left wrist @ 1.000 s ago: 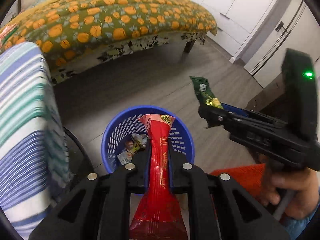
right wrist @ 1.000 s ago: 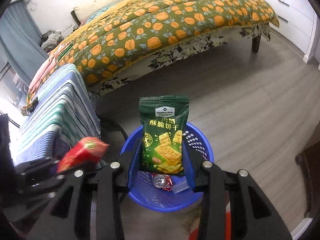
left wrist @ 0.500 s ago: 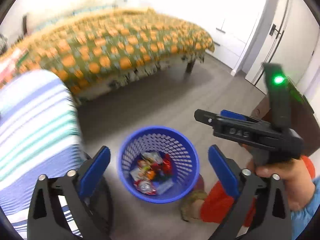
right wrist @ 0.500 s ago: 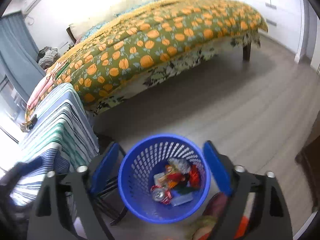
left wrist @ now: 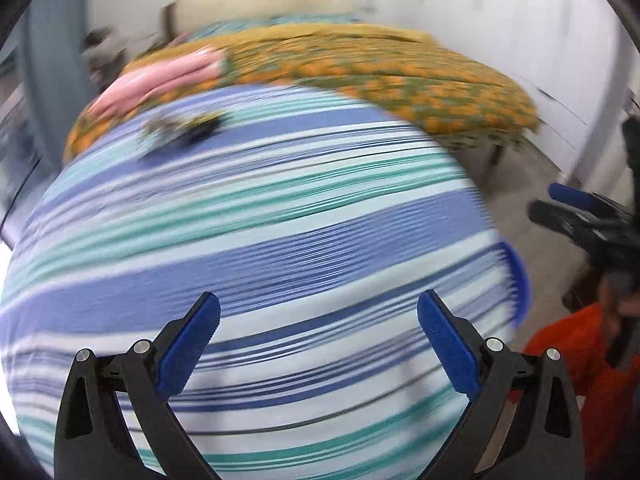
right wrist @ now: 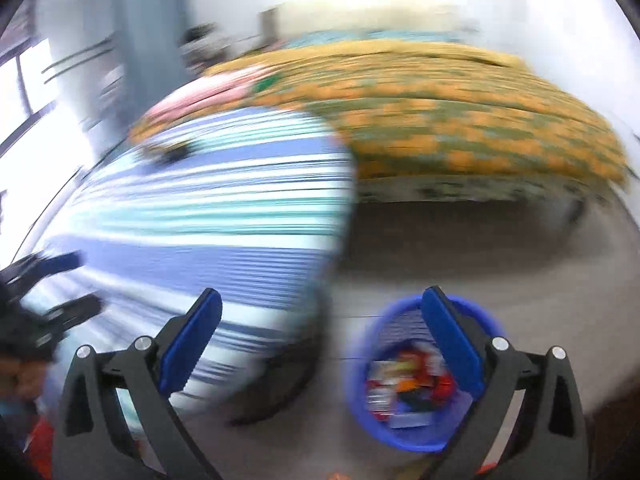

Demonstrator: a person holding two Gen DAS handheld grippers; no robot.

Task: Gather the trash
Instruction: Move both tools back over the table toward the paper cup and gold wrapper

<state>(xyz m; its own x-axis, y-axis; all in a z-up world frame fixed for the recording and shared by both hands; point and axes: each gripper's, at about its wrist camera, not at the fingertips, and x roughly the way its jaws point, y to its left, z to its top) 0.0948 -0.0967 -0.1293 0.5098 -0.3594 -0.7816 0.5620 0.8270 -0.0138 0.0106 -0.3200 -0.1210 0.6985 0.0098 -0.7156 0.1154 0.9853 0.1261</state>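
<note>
My left gripper [left wrist: 318, 308] hangs open and empty over a blue, white and teal striped cloth [left wrist: 256, 240]. A small dark piece of trash [left wrist: 184, 132] lies blurred at the cloth's far end, also seen in the right wrist view [right wrist: 168, 152]. My right gripper [right wrist: 320, 304] has its jaws opening with nothing between them. It sits above the floor between the striped cloth [right wrist: 224, 224] and the blue mesh basket [right wrist: 372, 332]. Several wrappers [right wrist: 416, 380] lie in the basket. Each gripper shows in the other's view: right [left wrist: 576, 208], left [right wrist: 60, 280].
A bed with an orange-flowered green cover [right wrist: 460, 120] stands beyond the cloth, a pink fold [left wrist: 160, 80] on its near end. Grey floor [right wrist: 460, 248] lies between bed and basket. A person's orange garment [left wrist: 560, 344] is at the lower right. A window [right wrist: 24, 88] is far left.
Both grippers let go of their snack packets, red and green, into the basket. Both then swung left and up from over the basket toward the striped cloth, standing wide apart.
</note>
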